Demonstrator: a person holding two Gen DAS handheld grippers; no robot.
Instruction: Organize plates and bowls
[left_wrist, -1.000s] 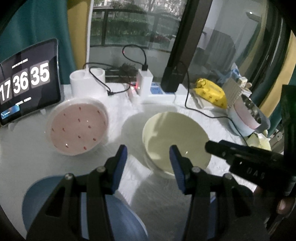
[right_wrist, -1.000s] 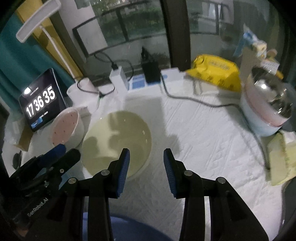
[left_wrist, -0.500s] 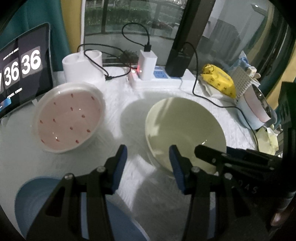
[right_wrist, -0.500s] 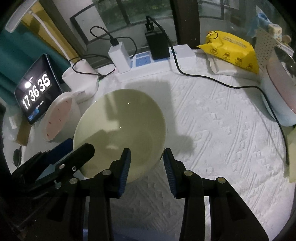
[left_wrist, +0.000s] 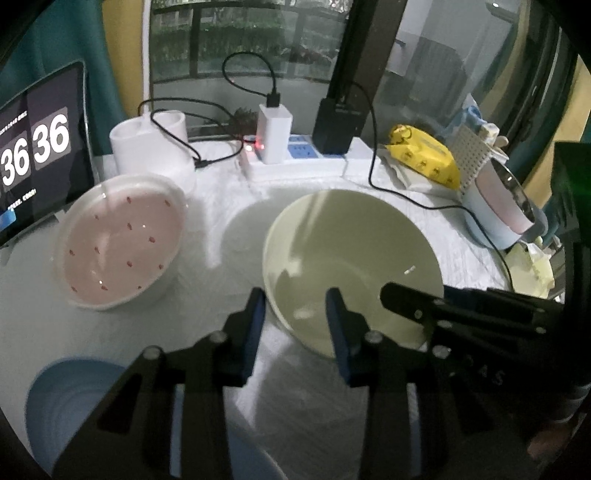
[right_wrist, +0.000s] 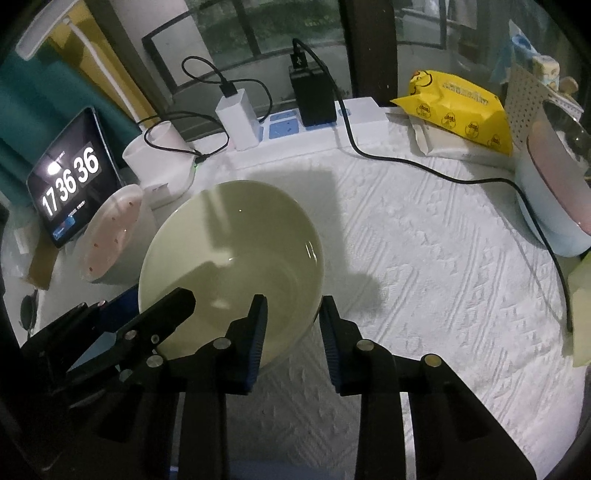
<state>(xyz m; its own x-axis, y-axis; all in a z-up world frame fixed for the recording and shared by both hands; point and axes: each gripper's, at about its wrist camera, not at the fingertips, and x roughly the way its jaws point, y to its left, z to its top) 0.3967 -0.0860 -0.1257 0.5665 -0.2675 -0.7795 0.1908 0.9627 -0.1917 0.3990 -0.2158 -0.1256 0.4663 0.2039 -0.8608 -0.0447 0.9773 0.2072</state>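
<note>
Left of the green bowl (left_wrist: 351, 258) sits the pink bowl (left_wrist: 122, 240), while the left gripper (left_wrist: 295, 314) and right gripper (right_wrist: 290, 325) each straddle the green bowl's near rim, jaws closing, seemingly not yet pressing it.

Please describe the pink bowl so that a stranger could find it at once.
Find the tablet that shows a clock at the left edge of the white table. The pink bowl stands right in front of it, left of the pale green bowl. Only it has small red specks inside.
</note>
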